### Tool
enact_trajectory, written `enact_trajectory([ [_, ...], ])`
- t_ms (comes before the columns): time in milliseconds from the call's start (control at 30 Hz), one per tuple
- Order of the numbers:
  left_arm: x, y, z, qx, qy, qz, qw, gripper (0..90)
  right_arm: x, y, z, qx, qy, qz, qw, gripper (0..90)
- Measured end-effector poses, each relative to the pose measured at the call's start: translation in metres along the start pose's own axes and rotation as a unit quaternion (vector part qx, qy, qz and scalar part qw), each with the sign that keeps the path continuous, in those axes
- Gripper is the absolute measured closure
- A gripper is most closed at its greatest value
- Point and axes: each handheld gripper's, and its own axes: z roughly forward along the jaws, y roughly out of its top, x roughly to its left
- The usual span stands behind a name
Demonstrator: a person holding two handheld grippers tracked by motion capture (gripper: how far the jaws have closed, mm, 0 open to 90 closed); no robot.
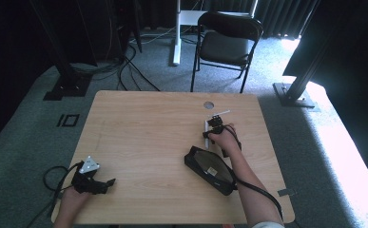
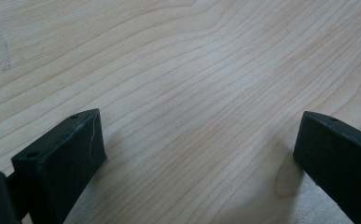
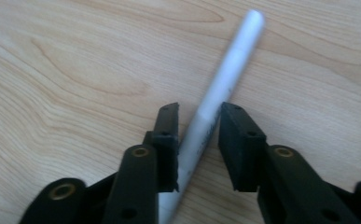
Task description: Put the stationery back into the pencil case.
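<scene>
The wooden table [image 1: 148, 137] took up the middle of the high view, with a black folding chair [image 1: 227, 40] beyond its far edge at the top of the frame. On the table's lower right part lay a black case [image 1: 210, 168], slanting from upper left to lower right, just beside the person's right forearm. At the lower left of the high view the left gripper [image 1: 106, 184] rested low on the table near its near edge, held in the left hand [image 1: 70, 202] with a grey three-cornered plate on top. In the left gripper view its two black jaws stood wide apart at the lower corners of the frame, with bare wood grain between them. Right of centre in the high view the right gripper [image 1: 212, 124] was held in the right hand [image 1: 225, 140], just above the case. In the right gripper view its jaws stood narrowly apart on either side of a white marker [image 3: 220, 88], which ran from the bottom centre up toward the upper right of the frame and lay on the wood. The right jaw looked to touch the marker's barrel; whether the left one pressed on it could not be told
</scene>
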Motion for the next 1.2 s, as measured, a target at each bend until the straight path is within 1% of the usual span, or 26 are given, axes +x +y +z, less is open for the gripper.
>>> enact_trajectory([
  [67, 0.000, 0.000, 0.000, 0.000, 0.000, 0.000, 1.0000, 2.2, -0.002, 0.000, 0.000, 0.002, -0.005, -0.007, 1.0000, 73.4],
  [167, 0.000, 0.000, 0.000, 0.000, 0.000, 0.000, 1.0000, 2.2, -0.004, -0.001, -0.001, 0.000, -0.007, -0.011, 0.9999, 77.5],
  [200, 0.000, 0.000, 0.000, 0.000, 0.000, 0.000, 1.0000, 2.2, -0.004, -0.001, -0.001, -0.001, -0.006, -0.009, 0.9999, 77.9],
  [267, 0.000, 0.000, 0.000, 0.000, 0.000, 0.000, 1.0000, 2.2, -0.006, -0.001, -0.002, 0.004, 0.005, -0.002, 1.0000, 78.5],
  [333, 0.000, 0.000, 0.000, 0.000, 0.000, 0.000, 1.0000, 2.2, -0.006, 0.000, -0.003, 0.012, 0.009, -0.003, 0.9999, 78.5],
  [433, 0.000, 0.000, 0.000, 0.000, 0.001, 0.000, 1.0000, 2.2, -0.008, 0.000, -0.005, 0.010, 0.009, -0.001, 0.9999, 78.6],
  [500, 0.000, 0.000, 0.000, 0.000, 0.000, 0.000, 1.0000, 2.2, -0.010, -0.001, -0.010, 0.006, 0.017, 0.001, 0.9998, 78.5],
  [567, 0.000, 0.000, 0.000, 0.000, 0.001, 0.000, 1.0000, 2.2, -0.013, -0.002, -0.015, 0.001, 0.017, 0.001, 0.9999, 78.6],
  [633, 0.000, 0.000, 0.000, 0.000, 0.000, 0.000, 1.0000, 2.2, -0.016, -0.004, -0.020, -0.004, 0.024, 0.007, 0.9997, 78.5],
  [700, 0.000, 0.000, 0.000, 0.000, 0.001, 0.000, 1.0000, 2.2, -0.018, -0.006, -0.024, -0.004, 0.020, 0.003, 0.9998, 78.5],
  [733, 0.000, 0.000, 0.000, 0.000, 0.001, 0.000, 1.0000, 2.2, -0.020, -0.007, -0.026, -0.008, 0.024, 0.009, 0.9997, 78.6],
  [800, 0.000, 0.000, 0.000, 0.000, 0.001, 0.000, 1.0000, 2.2, -0.021, -0.008, -0.030, -0.010, 0.028, 0.010, 0.9995, 78.5],
  [900, 0.000, 0.000, 0.000, 0.000, 0.001, -0.001, 1.0000, 2.2, -0.022, -0.011, -0.036, -0.014, 0.031, 0.007, 0.9994, 78.5],
  [967, 0.000, 0.000, 0.000, 0.000, 0.002, -0.001, 1.0000, 2.2, -0.024, -0.012, -0.039, -0.012, 0.031, 0.001, 0.9995, 78.5],
  [1000, 0.000, 0.000, 0.000, 0.000, 0.002, -0.001, 1.0000, 2.2, -0.025, -0.013, -0.041, -0.015, 0.032, 0.005, 0.9994, 78.5],
  [1067, 0.000, 0.000, 0.000, 0.000, 0.002, -0.002, 1.0000, 2.2, -0.026, -0.013, -0.042, -0.014, 0.032, 0.004, 0.9994, 78.6],
  [1200, 0.000, 0.000, 0.000, 0.000, 0.002, -0.002, 1.0000, 2.2, -0.029, -0.017, -0.051, -0.024, 0.040, 0.008, 0.9989, 78.5],
])
